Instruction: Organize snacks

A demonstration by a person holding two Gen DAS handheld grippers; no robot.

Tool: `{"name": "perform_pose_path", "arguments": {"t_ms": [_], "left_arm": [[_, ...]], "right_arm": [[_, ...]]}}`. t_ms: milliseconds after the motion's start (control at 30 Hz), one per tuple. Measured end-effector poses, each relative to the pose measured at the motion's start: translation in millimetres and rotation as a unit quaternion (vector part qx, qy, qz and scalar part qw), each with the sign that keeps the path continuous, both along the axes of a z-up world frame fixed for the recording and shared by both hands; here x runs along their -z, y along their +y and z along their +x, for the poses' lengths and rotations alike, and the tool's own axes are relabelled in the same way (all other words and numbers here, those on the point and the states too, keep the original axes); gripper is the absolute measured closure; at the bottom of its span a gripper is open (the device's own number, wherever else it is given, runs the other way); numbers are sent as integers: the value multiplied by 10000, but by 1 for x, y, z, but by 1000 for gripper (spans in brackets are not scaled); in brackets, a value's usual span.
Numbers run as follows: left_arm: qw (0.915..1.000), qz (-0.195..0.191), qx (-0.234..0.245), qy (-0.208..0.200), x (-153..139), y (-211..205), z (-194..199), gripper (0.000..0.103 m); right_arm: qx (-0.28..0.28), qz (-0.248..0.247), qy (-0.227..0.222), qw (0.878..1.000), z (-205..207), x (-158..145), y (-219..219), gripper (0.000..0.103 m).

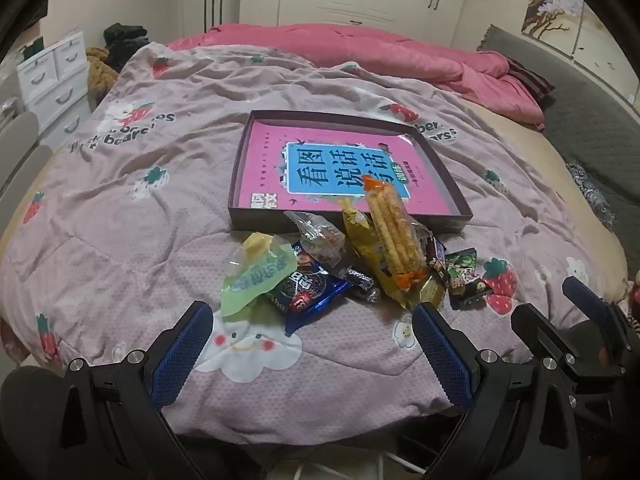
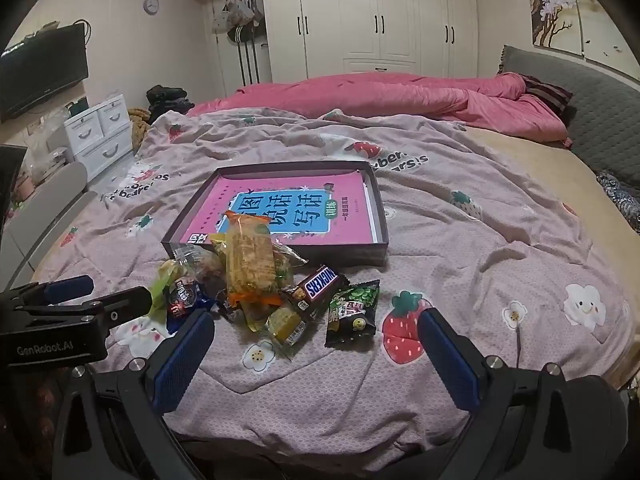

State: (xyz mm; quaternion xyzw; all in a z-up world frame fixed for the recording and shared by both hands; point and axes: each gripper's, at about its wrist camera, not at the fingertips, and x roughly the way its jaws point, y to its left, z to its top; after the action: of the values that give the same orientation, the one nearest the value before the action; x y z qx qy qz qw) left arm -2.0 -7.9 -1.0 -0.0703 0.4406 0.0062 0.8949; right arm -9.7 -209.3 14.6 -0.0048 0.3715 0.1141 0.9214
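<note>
Left wrist view: our left gripper (image 1: 312, 356) gapes wide and empty at lower centre, the snack pile (image 1: 360, 264) just above it; our right gripper (image 2: 316, 364) likewise.

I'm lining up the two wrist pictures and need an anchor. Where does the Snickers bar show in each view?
Left wrist: the Snickers bar is mostly hidden, a dark sliver at the pile's right side behind the orange-ended cracker pack, left of the green-and-black packet.
Right wrist: it lies in plain sight at the pile's right, its label readable, just left of the same packet.
Shared landmark: the shallow box with the pink book.
</note>
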Motion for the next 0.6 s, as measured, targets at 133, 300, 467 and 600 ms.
{"name": "perform_pose_path", "arguments": {"t_ms": [133,300,467,600], "left_arm": [[10000,-11,-2,-2,0,0,0,3],[10000,-4,14,-2,0,1,0,3],[10000,1,12,-5,1,1,0,3],[10000,0,20,-10,0,1,0,3]], "right_arm": [[-1,-2,-8,10000,0,0,0,1],[-7,-4,-1,10000,0,0,0,1],[-3,-6,-10,10000,0,0,0,1],[-3,-3,-8,10000,0,0,0,1]]}}
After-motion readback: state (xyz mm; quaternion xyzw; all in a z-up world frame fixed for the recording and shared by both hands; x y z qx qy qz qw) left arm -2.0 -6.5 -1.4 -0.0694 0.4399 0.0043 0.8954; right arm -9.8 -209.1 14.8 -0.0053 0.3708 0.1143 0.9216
